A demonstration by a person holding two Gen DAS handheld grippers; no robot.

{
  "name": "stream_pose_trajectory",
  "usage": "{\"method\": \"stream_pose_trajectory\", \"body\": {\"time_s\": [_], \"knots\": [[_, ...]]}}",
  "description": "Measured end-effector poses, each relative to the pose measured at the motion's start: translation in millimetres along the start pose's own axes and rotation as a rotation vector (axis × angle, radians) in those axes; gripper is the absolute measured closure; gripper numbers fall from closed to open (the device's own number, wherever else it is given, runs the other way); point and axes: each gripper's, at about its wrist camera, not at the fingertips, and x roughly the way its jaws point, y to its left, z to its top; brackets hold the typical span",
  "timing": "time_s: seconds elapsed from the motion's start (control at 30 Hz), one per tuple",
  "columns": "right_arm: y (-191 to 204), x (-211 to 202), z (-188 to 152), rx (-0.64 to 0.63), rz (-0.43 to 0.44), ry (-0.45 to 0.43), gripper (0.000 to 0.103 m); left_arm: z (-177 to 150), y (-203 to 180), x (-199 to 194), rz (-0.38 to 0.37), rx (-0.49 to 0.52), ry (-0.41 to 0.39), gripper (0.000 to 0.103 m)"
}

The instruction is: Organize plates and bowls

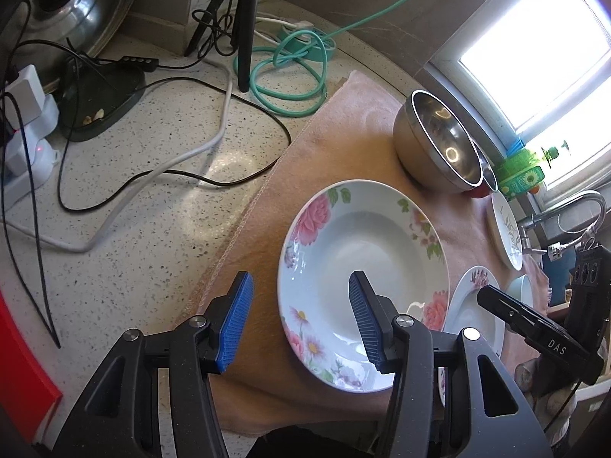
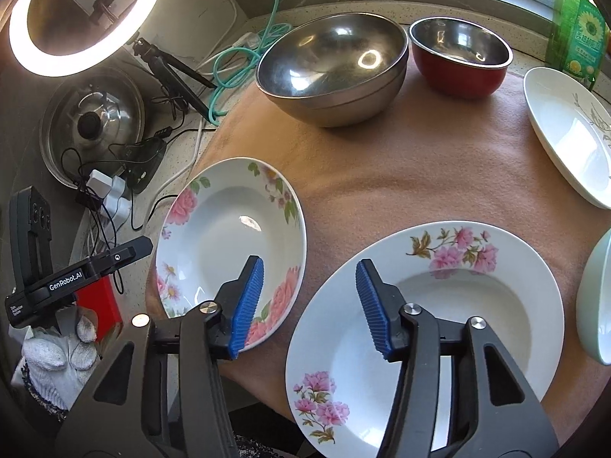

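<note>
Approach step: both claws half open, empty. L claw (image 1: 301, 320) straddles rose plate (image 1: 362, 252) rim; R claw (image 2: 309, 305) between plates. Next: clamp rim, stack onto wide plate (image 2: 477, 305).

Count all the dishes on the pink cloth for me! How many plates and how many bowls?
Flowered plates: 2, the smaller rose plate and the wide-rimmed plate.
White plate with a grey sprig: 1.
Metal bowls: 2, the big silver bowl and the red-sided bowl.
Pale green dish, cut off at the edge, kind unclear: 1.
Total: 6.
</note>
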Motion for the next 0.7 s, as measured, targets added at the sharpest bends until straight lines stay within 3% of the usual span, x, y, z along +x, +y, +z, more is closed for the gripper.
{"method": "stream_pose_trajectory", "body": {"time_s": [0.23,0.4,0.57,0.63,0.7], "knots": [[5,17,9,-0.017,-0.007,0.025,0.065,-1,6,9,-0.002,-0.003,0.027,0.055],[3,29,15,-0.001,-0.007,0.050,0.071,1,10,15,-0.013,-0.010,0.047,0.072],[0,36,18,0.013,0.002,0.068,0.072,2,11,20,-0.014,-0.008,0.062,0.077],[0,39,18,0.016,0.011,0.076,0.076,2,11,22,-0.017,-0.008,0.068,0.080],[-1,42,17,0.020,0.019,0.087,0.086,2,11,24,-0.016,-0.005,0.073,0.082]]}}
